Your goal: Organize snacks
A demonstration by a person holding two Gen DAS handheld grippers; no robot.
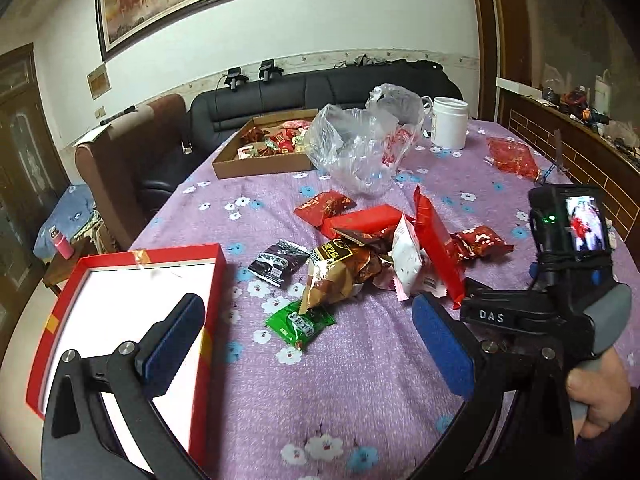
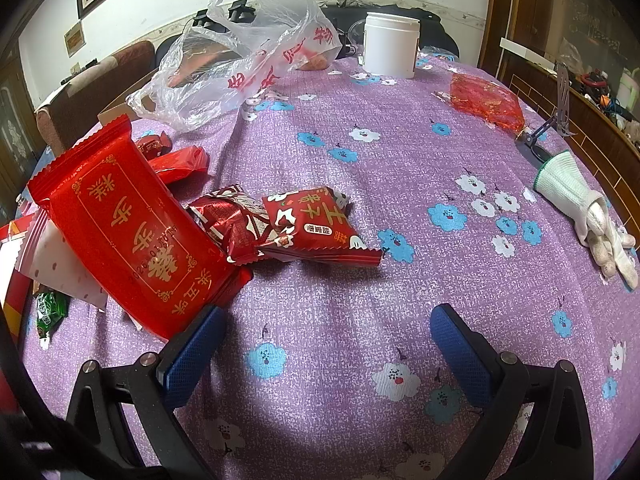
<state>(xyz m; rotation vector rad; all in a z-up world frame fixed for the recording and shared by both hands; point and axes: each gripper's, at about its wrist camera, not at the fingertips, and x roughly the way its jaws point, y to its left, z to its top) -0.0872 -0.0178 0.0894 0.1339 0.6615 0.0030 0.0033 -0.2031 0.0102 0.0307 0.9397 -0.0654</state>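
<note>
A pile of snack packets lies mid-table: a tall red packet [image 1: 434,244], a brown-gold packet [image 1: 332,276], a green packet [image 1: 300,322], a black packet [image 1: 276,264] and a white packet [image 1: 406,258]. A red box with a white inside [image 1: 120,320] sits at the left. My left gripper [image 1: 308,344] is open and empty, its left finger over the box. My right gripper [image 2: 328,344] is open and empty over bare cloth; the big red packet [image 2: 132,232] leans at its left finger. A small red packet [image 2: 316,228] lies ahead.
A cardboard tray of sweets [image 1: 264,152], a clear plastic bag [image 1: 360,140] and a white jar [image 1: 450,122] stand at the back. A red mesh bag [image 2: 486,100] and a white glove [image 2: 588,216] lie to the right. Sofa and chair stand beyond the table.
</note>
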